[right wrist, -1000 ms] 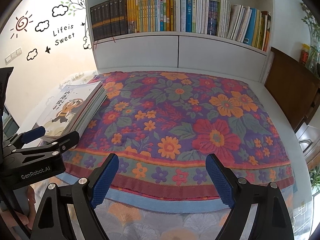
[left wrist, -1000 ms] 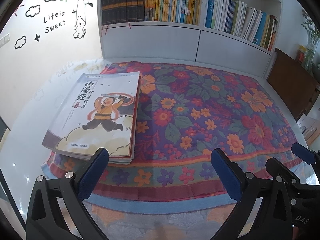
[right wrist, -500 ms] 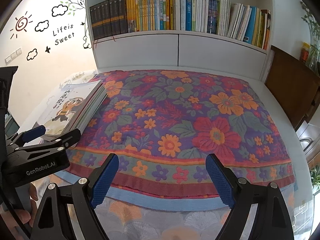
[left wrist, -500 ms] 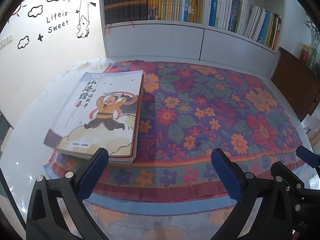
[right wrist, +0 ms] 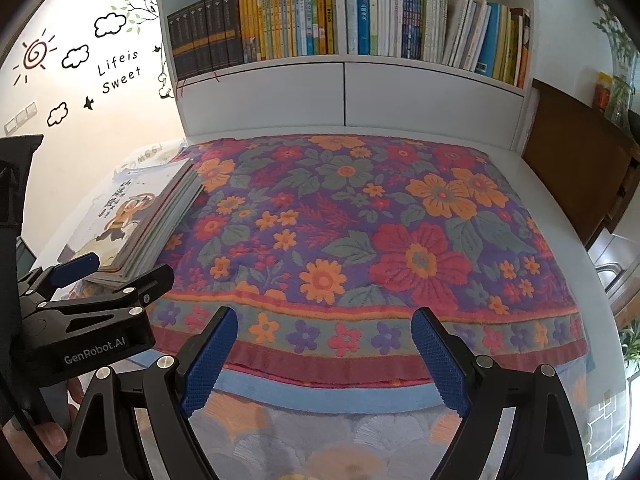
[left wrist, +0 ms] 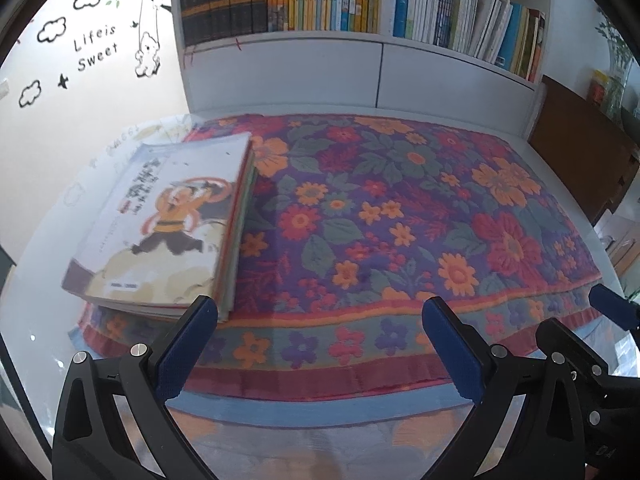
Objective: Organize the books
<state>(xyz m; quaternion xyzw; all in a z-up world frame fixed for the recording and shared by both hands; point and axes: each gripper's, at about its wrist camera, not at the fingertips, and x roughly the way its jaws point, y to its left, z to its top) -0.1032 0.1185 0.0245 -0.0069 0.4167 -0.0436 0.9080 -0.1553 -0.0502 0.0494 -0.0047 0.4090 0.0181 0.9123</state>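
Over the last second the left wrist view has swung and slid rightward: the stack of books [left wrist: 160,236], which sat squarely ahead and sharp, now sits further toward 9 o'clock, turned more edge-on and blurred by the motion, and its near right corner has come right up behind the tip of the left finger. The left gripper [left wrist: 320,344] has its jaws spread wide and holds nothing; the right gripper [right wrist: 324,354] is likewise wide open and empty, and its view has barely changed, with the left gripper showing at 8 o'clock just in front of the stack. The stack lies flat on the left edge of the floral cloth [left wrist: 400,216] on the bench [right wrist: 560,216], cartoon cover up, spines toward the middle of the cloth. The rest of the cloth is bare. At 12 o'clock the shelf [right wrist: 344,60] is filled with upright books. My reading is that the left gripper is lining up on the stack's near corner, though nothing is gripped and contact cannot be confirmed. The scene fits either a neat pile just squared up or a pile about to be carried to the shelf, so what follows is open.
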